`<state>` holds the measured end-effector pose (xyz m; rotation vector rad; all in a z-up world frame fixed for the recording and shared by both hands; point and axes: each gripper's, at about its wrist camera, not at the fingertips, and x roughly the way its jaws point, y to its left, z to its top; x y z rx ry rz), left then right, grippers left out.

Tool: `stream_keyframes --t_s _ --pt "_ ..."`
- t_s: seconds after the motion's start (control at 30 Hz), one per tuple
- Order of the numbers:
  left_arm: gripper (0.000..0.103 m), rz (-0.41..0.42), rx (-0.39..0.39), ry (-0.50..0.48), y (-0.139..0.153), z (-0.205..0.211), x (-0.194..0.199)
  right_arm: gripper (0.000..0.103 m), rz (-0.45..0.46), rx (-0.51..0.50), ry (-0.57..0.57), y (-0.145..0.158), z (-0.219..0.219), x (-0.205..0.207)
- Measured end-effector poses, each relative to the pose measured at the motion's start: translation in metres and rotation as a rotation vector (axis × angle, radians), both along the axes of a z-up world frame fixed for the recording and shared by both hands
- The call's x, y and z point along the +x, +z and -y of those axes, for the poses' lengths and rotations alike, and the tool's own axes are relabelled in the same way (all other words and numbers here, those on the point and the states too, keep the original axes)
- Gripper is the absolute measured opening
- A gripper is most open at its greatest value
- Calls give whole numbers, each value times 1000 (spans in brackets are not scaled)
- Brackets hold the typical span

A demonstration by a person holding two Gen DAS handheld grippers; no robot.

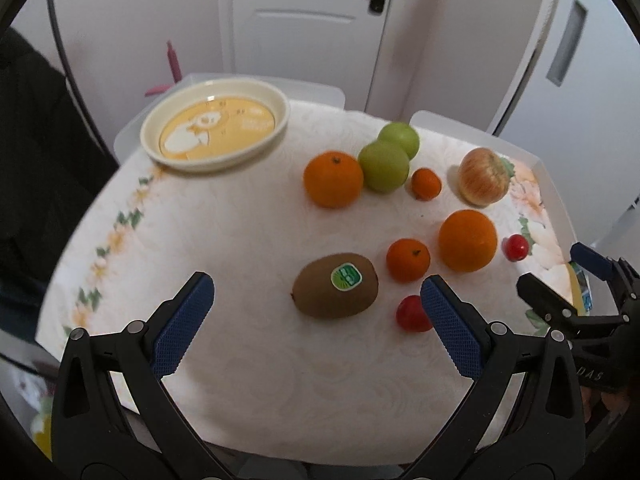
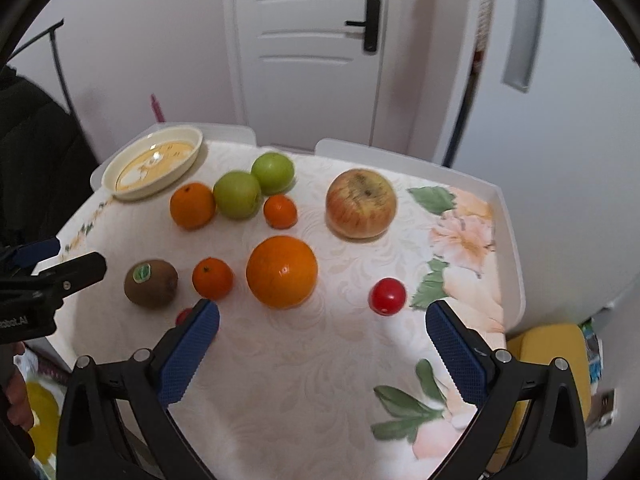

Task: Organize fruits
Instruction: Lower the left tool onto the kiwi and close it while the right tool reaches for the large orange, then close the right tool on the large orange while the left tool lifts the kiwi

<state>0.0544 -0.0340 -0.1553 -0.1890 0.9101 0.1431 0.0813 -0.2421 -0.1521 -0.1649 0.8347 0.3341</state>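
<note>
A white panelled door with a black handle is seen behind a tabletop covered by a pale cloth printed with flowers and leaves. At the far left corner of the tabletop a cream plate with a yellow picture in its well is set, with nothing lying in it.

The fruits are spread over the right half of the tabletop. Toward the far edge two green apples are found touching one another, with a large orange touching the nearer apple on its left and a small mandarin just beside it on the right. A streaked red-yellow apple is placed nearer the far right corner, apart from the others. Nearer the front, a kiwi bearing a green sticker, a second mandarin and a second large orange are lined up side by side. One cherry tomato is seen near the right edge; another is partly hidden by a blue finger pad.

The left gripper is held above the near edge, spread wide, nothing between its fingers, the kiwi lying ahead of the gap. The right gripper is likewise spread wide and unloaded, pointed toward the second large orange.
</note>
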Motion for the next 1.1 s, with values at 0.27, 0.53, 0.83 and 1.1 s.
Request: stream_keyframes --t_s 0.27,0.53,0.83,1.1 --pt "103 -28 -34 72 -33 9 13 99 -36 1 113 -31 -8 22" --pt "94 -43 -37 88 -53 14 26 96 -44 -1 191 -49 -19 33" --pt "75 -69 -38 89 -64 17 31 87 -54 -4 227 -57 -27 44" --pt "71 -60 -16 81 -63 23 30 80 -52 3 233 -59 -32 50"
